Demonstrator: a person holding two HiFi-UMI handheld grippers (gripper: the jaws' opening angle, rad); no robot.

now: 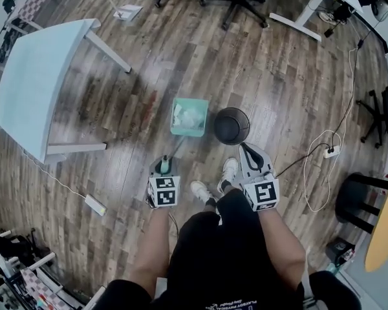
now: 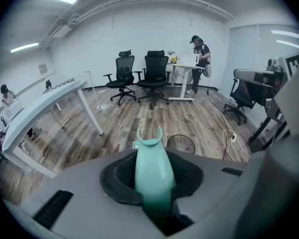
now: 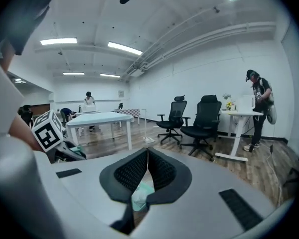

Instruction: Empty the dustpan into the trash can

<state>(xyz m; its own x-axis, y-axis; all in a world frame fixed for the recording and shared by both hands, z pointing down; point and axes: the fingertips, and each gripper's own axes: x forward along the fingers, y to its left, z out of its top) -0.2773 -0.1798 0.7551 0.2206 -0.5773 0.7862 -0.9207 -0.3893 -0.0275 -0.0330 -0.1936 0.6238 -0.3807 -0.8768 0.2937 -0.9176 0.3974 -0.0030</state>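
Note:
A teal dustpan (image 1: 189,117) with pale litter in its tray is in the middle of the head view, over the wooden floor. Its long teal handle (image 2: 152,171) runs back between the jaws of my left gripper (image 1: 164,161), which is shut on it. A round black mesh trash can (image 1: 231,125) stands just right of the dustpan and shows past the handle in the left gripper view (image 2: 181,144). My right gripper (image 1: 246,148) hovers near the can's near rim, jaws shut with the pads meeting and nothing between them (image 3: 147,152).
A white table (image 1: 39,89) stands at the left. Office chairs (image 2: 154,73) and a standing desk with a person (image 2: 200,59) are at the far end. A power strip with white cable (image 1: 331,152) and a black stool (image 1: 359,196) lie to the right. My white shoes (image 1: 229,172) are below the can.

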